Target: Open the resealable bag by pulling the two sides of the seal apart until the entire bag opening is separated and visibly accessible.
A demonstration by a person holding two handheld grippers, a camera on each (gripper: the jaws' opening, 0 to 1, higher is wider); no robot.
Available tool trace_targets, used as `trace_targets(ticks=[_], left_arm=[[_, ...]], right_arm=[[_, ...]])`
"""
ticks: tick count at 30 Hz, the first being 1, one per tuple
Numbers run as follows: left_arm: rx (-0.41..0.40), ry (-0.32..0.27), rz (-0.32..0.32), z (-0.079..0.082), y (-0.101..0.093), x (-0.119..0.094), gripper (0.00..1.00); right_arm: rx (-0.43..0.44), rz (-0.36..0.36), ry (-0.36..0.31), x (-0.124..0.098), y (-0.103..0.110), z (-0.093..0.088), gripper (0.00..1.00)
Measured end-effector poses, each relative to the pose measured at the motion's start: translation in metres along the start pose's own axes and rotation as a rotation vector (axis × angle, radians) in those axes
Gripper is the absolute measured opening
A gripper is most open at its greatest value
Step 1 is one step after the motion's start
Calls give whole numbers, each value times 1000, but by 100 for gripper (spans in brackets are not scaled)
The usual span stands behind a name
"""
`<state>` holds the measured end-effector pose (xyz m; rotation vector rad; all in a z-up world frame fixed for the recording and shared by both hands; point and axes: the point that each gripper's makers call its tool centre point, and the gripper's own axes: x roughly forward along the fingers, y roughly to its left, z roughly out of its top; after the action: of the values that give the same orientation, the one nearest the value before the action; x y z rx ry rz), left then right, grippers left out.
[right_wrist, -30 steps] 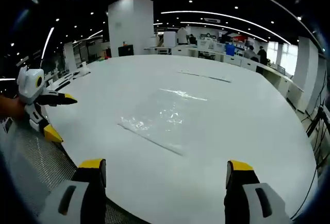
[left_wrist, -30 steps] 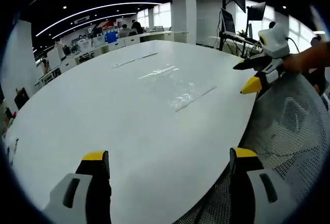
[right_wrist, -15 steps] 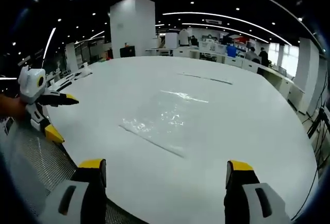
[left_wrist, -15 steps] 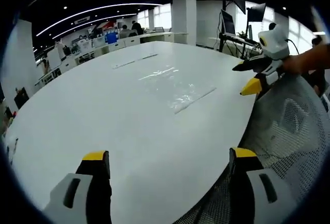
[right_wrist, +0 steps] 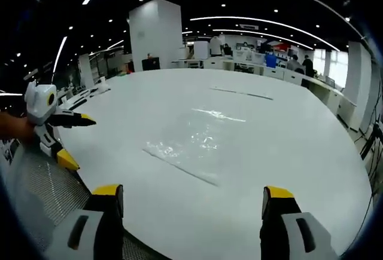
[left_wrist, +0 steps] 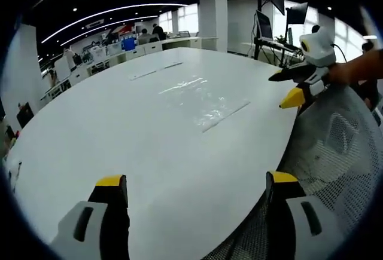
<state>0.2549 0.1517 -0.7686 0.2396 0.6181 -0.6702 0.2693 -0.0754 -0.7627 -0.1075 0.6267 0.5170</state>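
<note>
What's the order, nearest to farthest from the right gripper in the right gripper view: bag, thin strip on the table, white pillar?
1. Bag: flat on the table just ahead of the right gripper.
2. Thin strip: farther up the table, toward its right.
3. White pillar: beyond the table, upper left.

White table (left_wrist: pixel 119 122) lies bare around the flat clear resealable bag (left_wrist: pixel 206 101), giving open approach from every side; only 2 thin strips (left_wrist: pixel 157 70) lie well beyond it, and a mesh chair back (left_wrist: pixel 335 146) stands at the near table edge beside both grippers.
</note>
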Motion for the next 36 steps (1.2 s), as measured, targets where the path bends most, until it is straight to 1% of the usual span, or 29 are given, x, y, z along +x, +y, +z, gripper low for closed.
trace_targets(ticks=[6, 9, 14, 19, 25, 27, 30, 36], left_arm=[[4, 4, -4, -1, -2, 0, 95], [13, 20, -2, -4, -2, 1, 95], [7, 17, 8, -3, 0, 1, 94], [20, 16, 28, -2, 3, 0, 95], [31, 30, 23, -5, 1, 0, 95], [31, 30, 21, -5, 1, 0, 95], [35, 46, 35, -8, 3, 1, 95], [28, 37, 50, -6, 6, 0, 95]], right_arm=[[6, 1, -1, -1, 1, 0, 96], [7, 3, 17, -1, 1, -3, 96], [14, 9, 6, -1, 1, -2, 95], [19, 13, 10, 0, 2, -2, 97], [19, 26, 7, 0, 5, -2, 96], [33, 26, 4, 0, 5, -2, 96], [24, 22, 10, 0, 4, -2, 96], [4, 39, 18, 0, 8, -3, 96]])
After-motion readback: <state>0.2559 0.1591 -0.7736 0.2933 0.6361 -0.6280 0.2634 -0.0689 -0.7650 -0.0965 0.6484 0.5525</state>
